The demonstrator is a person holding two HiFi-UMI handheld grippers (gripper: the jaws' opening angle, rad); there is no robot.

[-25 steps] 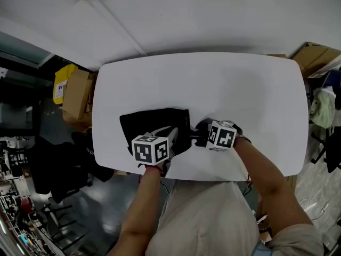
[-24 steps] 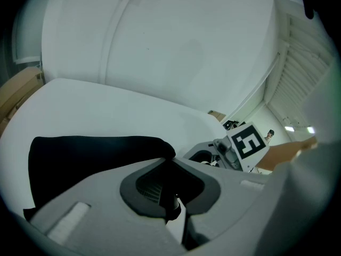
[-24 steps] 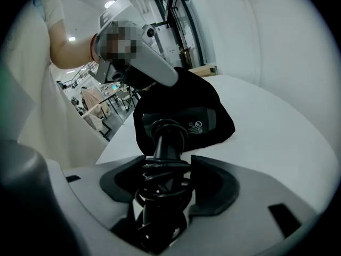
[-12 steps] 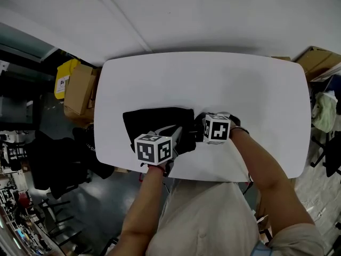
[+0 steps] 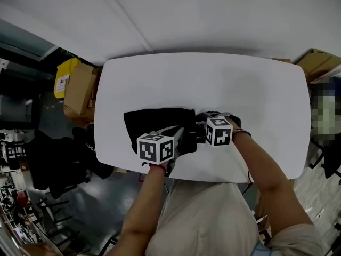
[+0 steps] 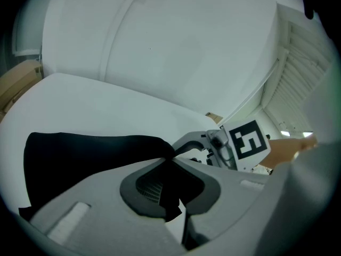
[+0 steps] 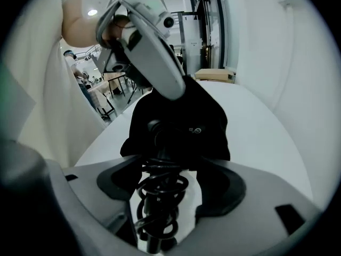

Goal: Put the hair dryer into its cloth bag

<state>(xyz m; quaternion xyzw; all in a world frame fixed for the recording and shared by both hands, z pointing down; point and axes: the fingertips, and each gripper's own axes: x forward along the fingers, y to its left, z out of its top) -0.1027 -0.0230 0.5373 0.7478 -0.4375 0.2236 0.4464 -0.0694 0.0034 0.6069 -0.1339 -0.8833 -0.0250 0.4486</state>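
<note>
So the black cloth bag (image 5: pixel 154 122) is lying on the white table (image 5: pixel 240 89), sitting at roughly 8 o'clock from the table's middle in the head view. The left gripper (image 5: pixel 183 134) is coming in at the bag's 4 o'clock corner, right by the mouth. Its jaws are closed down tight and pinching a fold of the black cloth between the pads.

The right gripper (image 5: pixel 199 134) is hanging just off the bag at its 3 o'clock side, facing the opening. Its jaws have just been opening and are now standing about as wide as they go. The coiled black cord (image 7: pixel 159 199) is running up between them, but the pads aren't squeezing it, so nothing is really being held there.

The hair dryer (image 7: pixel 157 131) is looking mostly tucked inside the bag. Only its dark tail end is poking out of the mouth, at 12 o'clock from the right jaws, with the cord trailing back from it onto the table. I can't tell how deep the rest is sitting, since it's all black on black.

Cardboard boxes (image 5: pixel 77 89) are standing on the floor off the table's 9 o'clock edge.
</note>
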